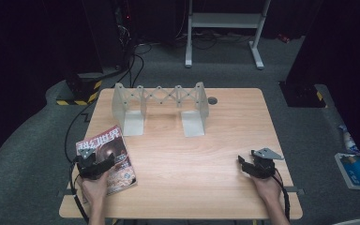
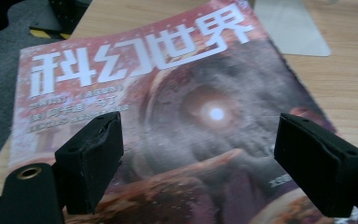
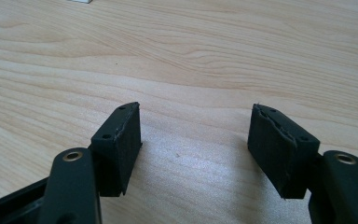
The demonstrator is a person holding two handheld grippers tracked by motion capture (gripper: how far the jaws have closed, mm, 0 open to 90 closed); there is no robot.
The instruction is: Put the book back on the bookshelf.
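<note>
- High view: I see the magazine (image 1: pixel 107 158) flat at the table's (image 1: pixel 206 159) left edge, under my left gripper (image 1: pixel 95 165); a careless nudge could push it off.
- Left gripper view: jaws apart over the cover (image 2: pixel 177 116), nothing clamped; closing flat risks creasing it.
- Right gripper view: right gripper (image 3: pixel 193 149) spread wide on bare wood, idle.

The magazine (image 2: pixel 168 116) bears the large white title 科幻世界 across the top of its cover. Smaller white lines of print sit below the title at the cover's left, too blurred to read.
</note>
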